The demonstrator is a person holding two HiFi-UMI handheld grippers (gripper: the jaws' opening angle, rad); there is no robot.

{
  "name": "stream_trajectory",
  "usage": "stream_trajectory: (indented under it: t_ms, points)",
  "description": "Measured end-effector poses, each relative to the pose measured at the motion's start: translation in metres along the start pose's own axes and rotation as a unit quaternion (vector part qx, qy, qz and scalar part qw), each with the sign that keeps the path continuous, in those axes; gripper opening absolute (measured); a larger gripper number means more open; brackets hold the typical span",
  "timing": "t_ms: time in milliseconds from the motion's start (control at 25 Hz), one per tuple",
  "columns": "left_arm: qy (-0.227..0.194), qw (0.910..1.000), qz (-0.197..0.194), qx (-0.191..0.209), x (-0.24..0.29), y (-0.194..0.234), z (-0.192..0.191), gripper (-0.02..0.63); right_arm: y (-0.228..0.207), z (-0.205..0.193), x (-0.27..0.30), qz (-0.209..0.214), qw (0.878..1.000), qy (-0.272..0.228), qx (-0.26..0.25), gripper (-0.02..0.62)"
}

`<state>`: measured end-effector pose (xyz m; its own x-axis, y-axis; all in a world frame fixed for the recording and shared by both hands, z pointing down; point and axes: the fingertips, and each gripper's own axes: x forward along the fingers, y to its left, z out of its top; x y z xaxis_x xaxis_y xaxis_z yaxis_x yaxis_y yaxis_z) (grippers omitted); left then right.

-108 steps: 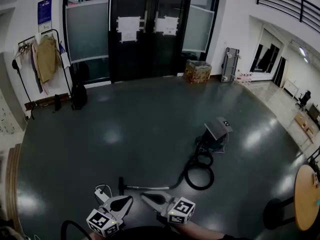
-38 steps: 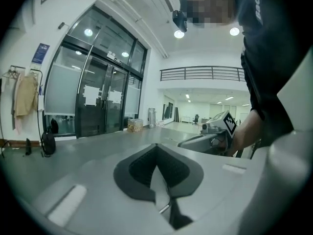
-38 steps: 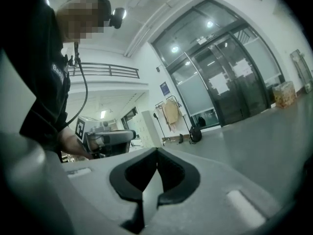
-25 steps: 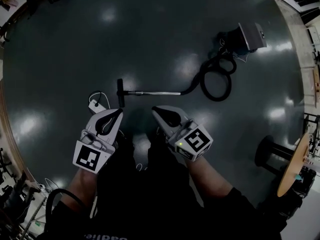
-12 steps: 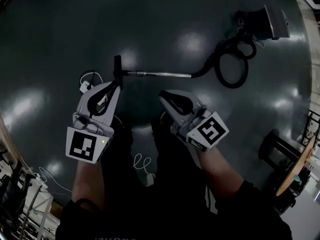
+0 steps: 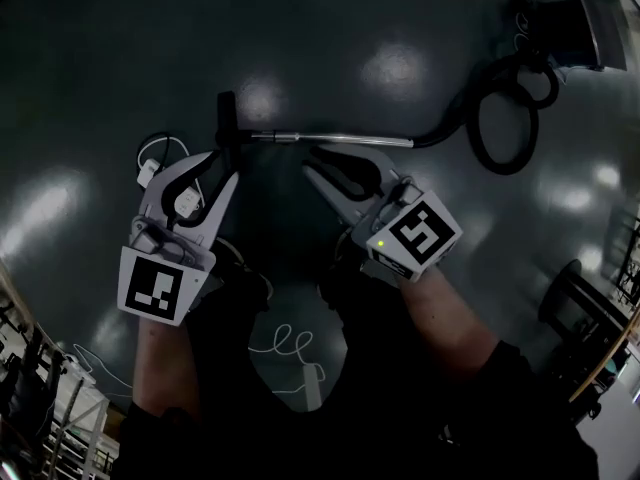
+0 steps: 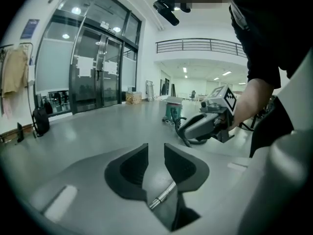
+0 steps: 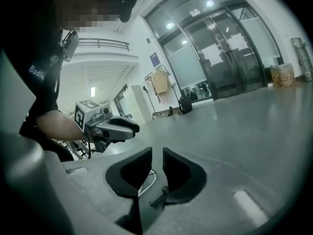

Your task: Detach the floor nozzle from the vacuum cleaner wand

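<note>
The vacuum's silver wand lies flat on the dark floor, with the black floor nozzle at its left end. A black hose curls from it to the vacuum body at the top right. My left gripper hovers just short of the nozzle end, its jaws opening with nothing between them. The left gripper view shows the wand beneath those jaws. My right gripper is close above the wand's middle, its jaws also opening and empty, with the nozzle low ahead.
A white plug block with a coiled cable lies left of the nozzle. Another white cable runs between the person's feet. A stool and a round table edge stand at the right. Glass doors close the hall's far side.
Both grippers have dropped toward the floor and closed in on the wand and nozzle. Their jaws, shut a second ago, have parted a little.
</note>
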<state>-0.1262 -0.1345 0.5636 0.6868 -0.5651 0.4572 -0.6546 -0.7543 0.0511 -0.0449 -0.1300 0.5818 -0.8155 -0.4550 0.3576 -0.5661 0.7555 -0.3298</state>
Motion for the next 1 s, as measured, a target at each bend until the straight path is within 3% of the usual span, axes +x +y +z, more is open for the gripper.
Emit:
stream_trajectory:
  t_ms: [240, 480, 680, 760, 840, 1000]
  points:
    - [0.051, 0.9923, -0.072, 0.088, 0.041, 0.000, -0.075, 0.133, -0.027, -0.073, 0.049, 0.032, 0.998, 0.030, -0.035, 0.093]
    - [0.077, 0.9848, -0.119, 0.101, 0.082, 0.002, -0.121, 0.155, -0.044, -0.113, 0.073, 0.070, 0.992, 0.078, -0.068, 0.122]
    - [0.115, 0.9681, -0.167, 0.148, 0.117, 0.003, -0.171, 0.170, -0.062, -0.161, 0.100, 0.102, 0.980, 0.141, -0.096, 0.142]
    - [0.142, 0.9574, -0.188, 0.167, 0.131, 0.002, -0.194, 0.173, -0.071, -0.178, 0.107, 0.113, 0.974, 0.168, -0.102, 0.159]
    - [0.177, 0.9396, -0.212, 0.202, 0.142, 0.001, -0.223, 0.183, -0.082, -0.196, 0.112, 0.112, 0.966, 0.204, -0.114, 0.170]
    - [0.251, 0.8830, -0.254, 0.305, 0.150, 0.004, -0.297, 0.201, -0.096, -0.248, 0.119, 0.104, 0.938, 0.293, -0.155, 0.185]
